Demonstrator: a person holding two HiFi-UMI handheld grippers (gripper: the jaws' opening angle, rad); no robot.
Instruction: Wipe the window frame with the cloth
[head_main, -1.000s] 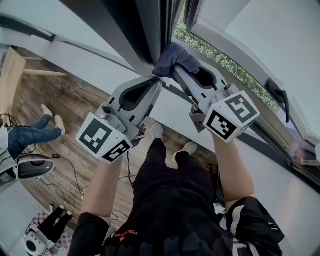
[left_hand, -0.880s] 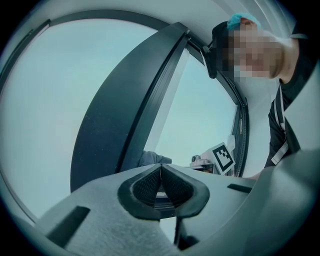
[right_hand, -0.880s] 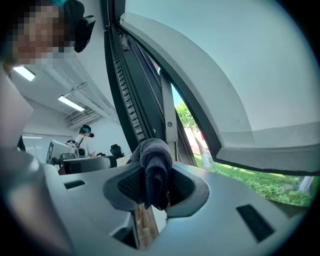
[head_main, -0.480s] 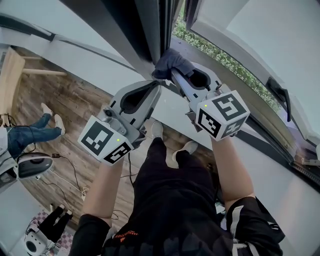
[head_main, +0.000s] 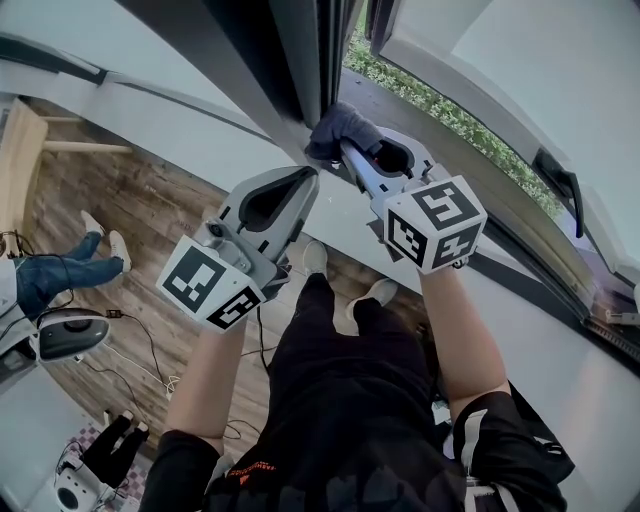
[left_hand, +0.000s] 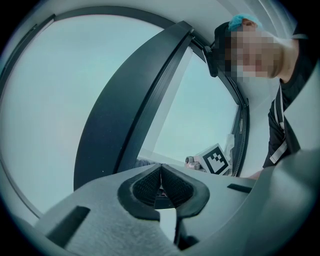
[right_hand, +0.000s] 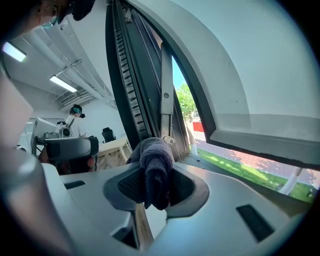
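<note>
Left gripper (head_main: 308, 178): jaws pressed together, empty, just beside the right gripper (head_main: 347, 150). The right gripper's jaws clamp a dark cloth (head_main: 340, 122), bunched against the foot of the dark window frame (head_main: 298, 60).

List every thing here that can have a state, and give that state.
Left gripper: shut, nothing between its jaws.
Right gripper: shut on the cloth.
Cloth: bunched, clamped in the right gripper, at the foot of the window frame.
Window sash: swung open, greenery visible in the gap.
</note>
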